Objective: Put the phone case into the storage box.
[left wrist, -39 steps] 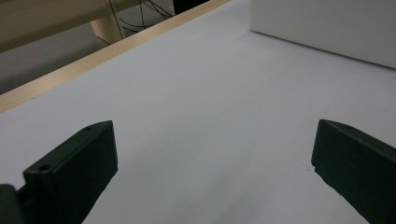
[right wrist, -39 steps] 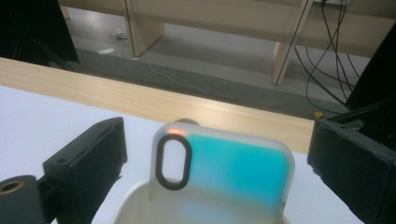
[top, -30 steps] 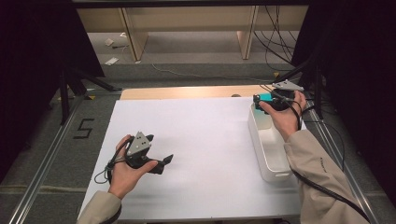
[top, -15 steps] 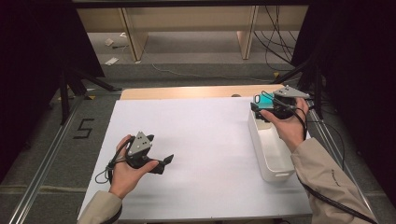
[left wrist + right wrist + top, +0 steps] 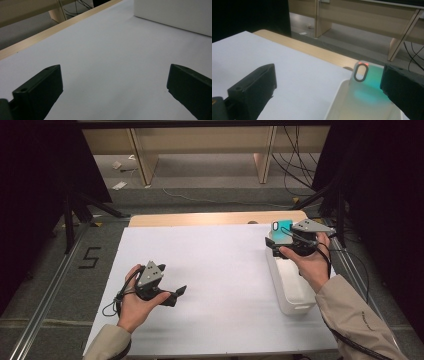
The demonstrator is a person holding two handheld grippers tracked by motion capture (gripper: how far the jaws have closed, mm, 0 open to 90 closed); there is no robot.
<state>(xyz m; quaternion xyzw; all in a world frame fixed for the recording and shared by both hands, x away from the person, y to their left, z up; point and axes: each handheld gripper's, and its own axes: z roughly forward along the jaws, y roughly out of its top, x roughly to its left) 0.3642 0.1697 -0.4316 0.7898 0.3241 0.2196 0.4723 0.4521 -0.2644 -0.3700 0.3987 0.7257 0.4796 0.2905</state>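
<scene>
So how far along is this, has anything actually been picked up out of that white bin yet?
Nothing looks picked up yet. The right gripper is at the far end of the white bin, jaws open, facing a teal object leaning on the end wall, not clamped. The left gripper rests open on the white table. Grasping and moving remain.

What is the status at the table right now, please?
Left gripper open, low over the white sheet, nothing held. Right gripper open over the far end of the white bin. Teal phone case leaning inside. Nothing in the way.
</scene>
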